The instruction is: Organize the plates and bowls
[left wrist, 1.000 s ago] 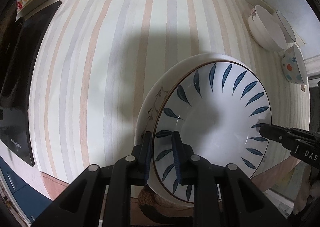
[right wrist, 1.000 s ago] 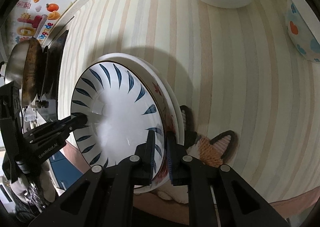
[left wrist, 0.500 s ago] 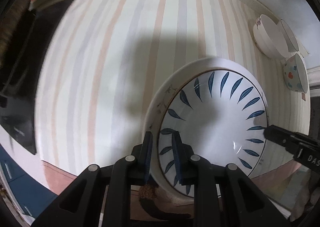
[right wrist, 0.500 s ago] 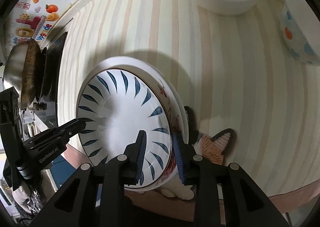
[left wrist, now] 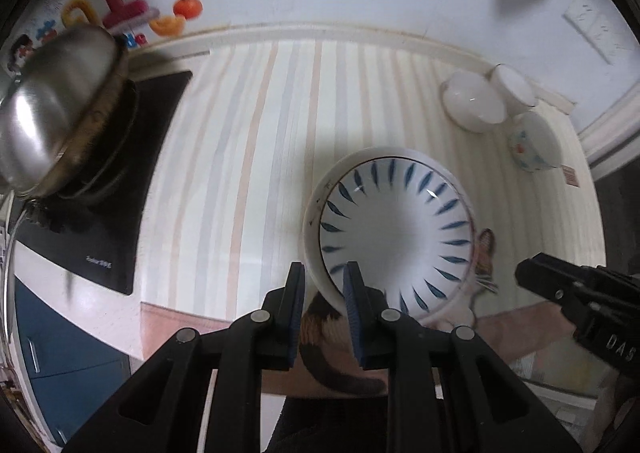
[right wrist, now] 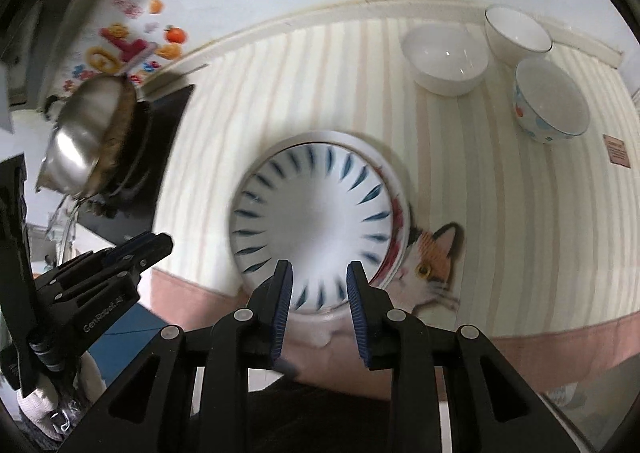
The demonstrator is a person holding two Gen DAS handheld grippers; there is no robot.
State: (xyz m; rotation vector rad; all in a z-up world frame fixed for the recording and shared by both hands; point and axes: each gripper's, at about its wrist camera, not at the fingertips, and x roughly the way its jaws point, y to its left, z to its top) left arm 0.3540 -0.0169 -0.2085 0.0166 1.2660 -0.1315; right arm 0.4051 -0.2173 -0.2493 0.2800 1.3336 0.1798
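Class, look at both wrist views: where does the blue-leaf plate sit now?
The blue-leaf plate lies stacked on a larger white plate near the striped mat's front edge, beside the cat picture.

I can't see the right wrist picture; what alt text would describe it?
A white plate with blue leaf strokes sits stacked on a larger floral plate on a striped tablecloth, just beyond the open right gripper. Three white bowls stand at the far right.
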